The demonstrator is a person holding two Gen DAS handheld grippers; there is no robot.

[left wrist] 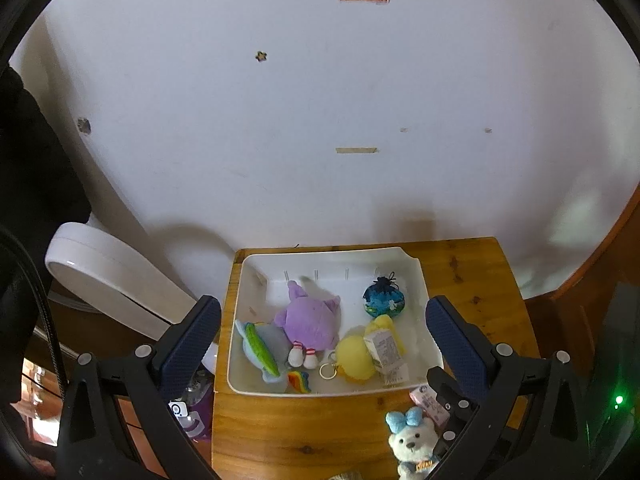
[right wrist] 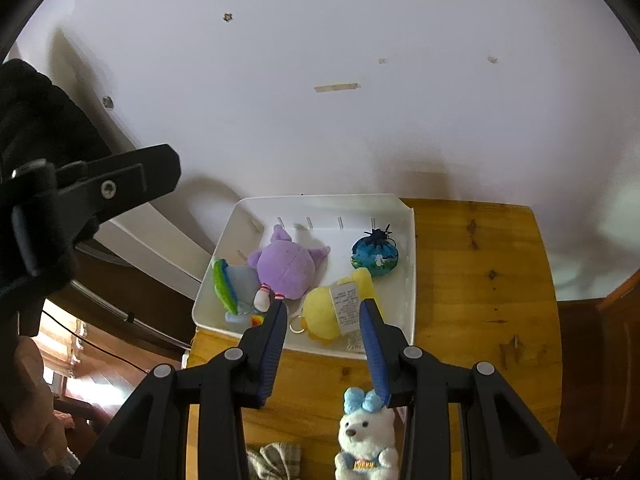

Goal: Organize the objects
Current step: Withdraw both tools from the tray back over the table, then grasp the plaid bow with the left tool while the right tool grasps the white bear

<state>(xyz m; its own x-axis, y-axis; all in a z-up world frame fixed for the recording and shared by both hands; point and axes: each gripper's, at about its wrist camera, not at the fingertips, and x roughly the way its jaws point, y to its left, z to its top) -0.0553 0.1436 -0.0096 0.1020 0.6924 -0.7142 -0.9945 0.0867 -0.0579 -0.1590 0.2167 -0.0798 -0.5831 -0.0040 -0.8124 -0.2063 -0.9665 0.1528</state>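
Four toys already lie in the white bin [right wrist: 408, 280]; you have at least the white bear [right wrist: 366, 436] left.

Bear sits upright on the table, blue bow on its head, just beneath your right gripper [right wrist: 324, 312] fingers, which stand narrow and hold nothing. Your left gripper [left wrist: 324, 320] spreads wide, empty, with the purple plush [left wrist: 308, 320] and yellow duck [left wrist: 356, 356] beyond its fingers.

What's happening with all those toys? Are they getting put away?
Yes, small toys are being tidied into a white tray on a wooden table. A purple plush, a yellow duck plush, a blue-green plush and a blue drawstring pouch already lie in it. A white teddy bear with a blue bow sits on the table outside the tray. A person holds two grippers above; neither the left gripper nor the right gripper holds anything.
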